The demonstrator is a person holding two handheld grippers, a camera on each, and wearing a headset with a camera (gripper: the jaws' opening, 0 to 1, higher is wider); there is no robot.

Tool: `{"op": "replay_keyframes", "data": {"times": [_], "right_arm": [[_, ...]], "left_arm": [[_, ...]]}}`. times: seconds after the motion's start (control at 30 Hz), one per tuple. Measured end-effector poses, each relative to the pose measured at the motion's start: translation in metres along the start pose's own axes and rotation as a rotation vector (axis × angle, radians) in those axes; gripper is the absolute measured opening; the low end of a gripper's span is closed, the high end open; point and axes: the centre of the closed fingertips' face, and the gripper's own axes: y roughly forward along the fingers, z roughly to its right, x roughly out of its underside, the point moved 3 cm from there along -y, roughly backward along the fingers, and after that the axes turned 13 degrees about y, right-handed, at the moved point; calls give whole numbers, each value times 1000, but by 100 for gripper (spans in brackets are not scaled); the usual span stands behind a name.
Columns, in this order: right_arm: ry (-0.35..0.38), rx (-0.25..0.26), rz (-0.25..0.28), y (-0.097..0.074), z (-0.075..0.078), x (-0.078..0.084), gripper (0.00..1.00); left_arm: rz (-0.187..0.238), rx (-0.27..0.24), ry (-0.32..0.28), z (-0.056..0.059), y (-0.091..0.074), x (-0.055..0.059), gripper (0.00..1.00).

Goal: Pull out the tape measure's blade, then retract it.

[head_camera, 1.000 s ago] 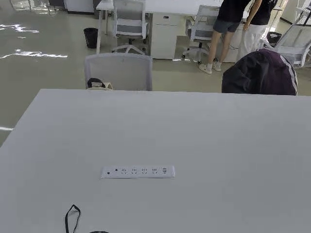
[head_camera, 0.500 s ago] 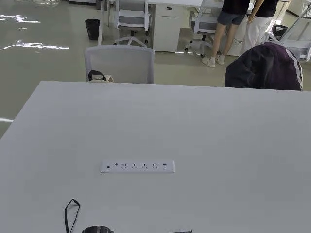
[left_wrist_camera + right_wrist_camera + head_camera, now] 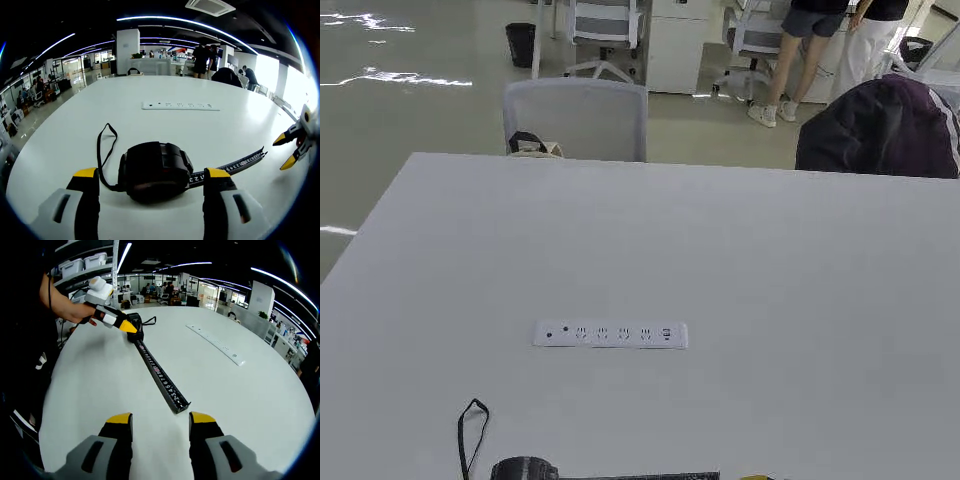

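The blade (image 3: 157, 372) is laid from the tape measure case (image 3: 155, 162), straddled ungripped by the open left gripper (image 3: 151, 173), toward the open, empty right gripper (image 3: 161, 420)

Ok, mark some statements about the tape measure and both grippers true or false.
1. The blade is pulled out and lies on the table. True.
2. The right gripper is shut on the blade's tip. False: its jaws are open and the tip lies free ahead of them.
3. The left gripper is open, a jaw on either side of the tape measure case. True.
4. The power strip lies between the case and the left gripper. False: it lies beyond the case.
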Motion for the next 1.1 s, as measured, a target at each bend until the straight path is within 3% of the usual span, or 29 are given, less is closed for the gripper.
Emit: {"op": "replay_keyframes", "data": {"times": [0.5,0.9,1.1], "right_arm": [[-56,-104,-56,22,30,-3,33],[-79,-185,-93,39,35,1,25],[-96,-219,-103,45,34,2,22]], "left_arm": [[5,-29,2,4,5,-7,78],[-9,-32,4,2,13,-1,76],[-6,-33,11,6,12,-6,74]]}}
